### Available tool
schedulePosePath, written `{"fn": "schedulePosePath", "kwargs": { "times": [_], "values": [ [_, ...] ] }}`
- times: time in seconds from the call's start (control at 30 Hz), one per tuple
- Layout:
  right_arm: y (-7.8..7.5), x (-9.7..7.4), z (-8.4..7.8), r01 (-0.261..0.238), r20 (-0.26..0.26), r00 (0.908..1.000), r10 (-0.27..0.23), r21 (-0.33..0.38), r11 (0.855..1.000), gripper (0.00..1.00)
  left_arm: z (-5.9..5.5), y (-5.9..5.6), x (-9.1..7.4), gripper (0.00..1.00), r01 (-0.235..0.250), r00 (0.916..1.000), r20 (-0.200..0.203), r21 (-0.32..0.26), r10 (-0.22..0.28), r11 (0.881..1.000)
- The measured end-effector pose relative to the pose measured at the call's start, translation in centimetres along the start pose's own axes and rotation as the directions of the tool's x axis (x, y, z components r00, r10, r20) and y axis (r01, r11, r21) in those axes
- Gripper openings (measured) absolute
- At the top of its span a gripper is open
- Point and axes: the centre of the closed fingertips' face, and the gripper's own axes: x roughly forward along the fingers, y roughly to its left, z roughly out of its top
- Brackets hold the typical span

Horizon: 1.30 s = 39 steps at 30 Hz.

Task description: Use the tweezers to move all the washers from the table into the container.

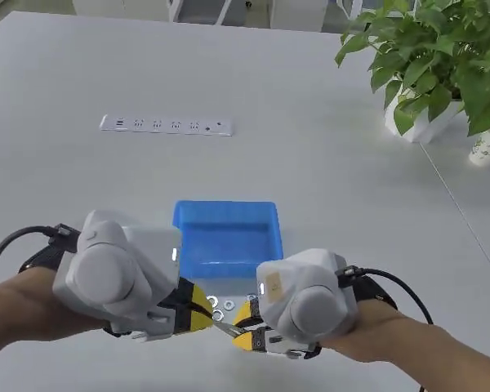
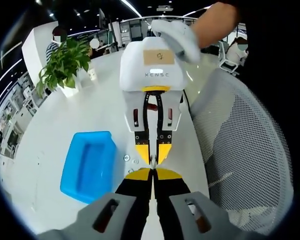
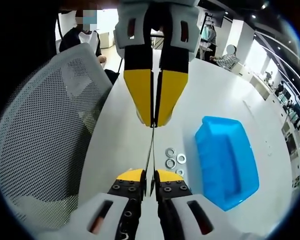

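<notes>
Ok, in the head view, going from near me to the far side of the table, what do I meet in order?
tweezers → washers → blue container → power strip

Left gripper and right gripper pointing at each other at near edge of table, yellow tips almost meeting. Thin tweezers bridging gap between tips. Few washers lying on table just beyond tips. Blue container sitting just beyond washers. Power strip lying farther off, left of centre. Plant standing at far right in white pot.
</notes>
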Motion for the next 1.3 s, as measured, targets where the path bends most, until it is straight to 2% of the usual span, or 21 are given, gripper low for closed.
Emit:
{"fn": "schedulePosePath", "kwargs": {
  "times": [0.33, 0.63, 0.77, 0.9, 1.03, 1.13, 1.2, 1.3],
  "values": [
    [-0.2, -0.2, 0.9, 0.006, 0.018, 0.9998, -0.006, 0.024, 1.000, 0.09, 2.2, 0.2, -0.3, 0.05, 0.003, 0.9986, 0.053, 0.017, -0.004, 1.000],
    [-0.1, -0.2, 1.5, 0.010, 0.050, 0.9987, -0.012, 0.049, 0.999, 0.09, 3.3, -0.1, 0.1, 0.05, 0.019, 0.9976, 0.066, 0.038, -0.021, 0.999],
    [0.2, 0.0, 1.3, 0.005, 0.045, 0.9989, -0.007, 0.050, 0.999, 0.09, 3.4, -0.3, 0.6, 0.05, 0.028, 0.9978, 0.058, 0.049, -0.031, 0.998],
    [0.2, -0.1, 1.2, 0.005, 0.048, 0.9988, -0.008, 0.056, 0.998, 0.09, 3.6, -0.4, 0.7, 0.05, 0.034, 0.9970, 0.068, 0.048, -0.037, 0.998],
    [0.3, -0.1, 1.2, 0.005, 0.041, 0.9991, -0.007, 0.051, 0.999, 0.08, 3.6, -0.5, 0.7, 0.07, 0.031, 0.9965, 0.075, 0.072, -0.037, 0.997],
    [0.3, -0.1, 1.1, 0.003, 0.036, 0.9993, -0.005, 0.049, 0.999, 0.08, 3.2, -0.1, 0.3, 0.17, 0.015, 0.9965, 0.081, 0.064, -0.020, 0.998],
    [0.3, -0.1, 1.0, 0.003, 0.035, 0.9994, -0.005, 0.050, 0.999, 0.08, 2.7, 0.0, 0.1, 0.17, 0.011, 0.9967, 0.079, 0.057, -0.016, 0.998],
    [0.3, -0.2, 0.8, 0.003, 0.033, 0.9995, -0.004, 0.056, 0.998, 0.08, 1.6, 0.0, 0.1, 0.18, 0.012, 0.9984, 0.055, 0.049, -0.015, 0.999]
  ]
}}
